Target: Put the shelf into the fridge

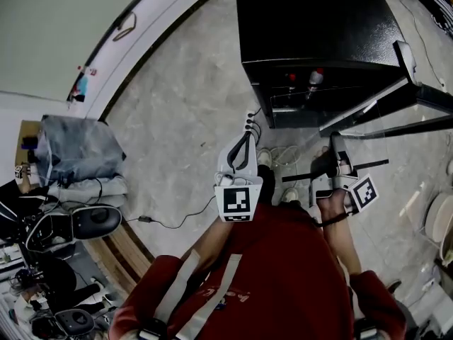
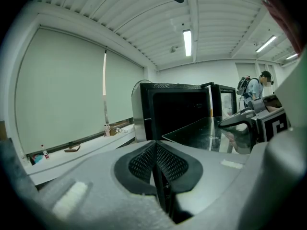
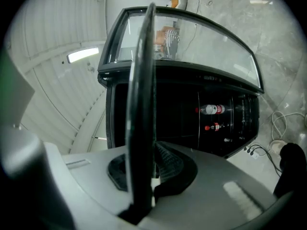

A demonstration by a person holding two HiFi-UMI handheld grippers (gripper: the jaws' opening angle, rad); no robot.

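Observation:
The fridge is a black cabinet on the floor ahead, and its door is swung open to the right. Two red-capped bottles stand inside. The shelf is a clear glass pane with a black rim, held level between both grippers in front of the fridge. My left gripper is shut on its thin left edge. The pane stretches away to the right. My right gripper is shut on the black rim, which faces the open fridge.
Cables and a power strip lie on the floor just under the grippers. Bags and gear are piled at the left by a curved ledge. Another person stands beyond the fridge. A round white object sits at the right.

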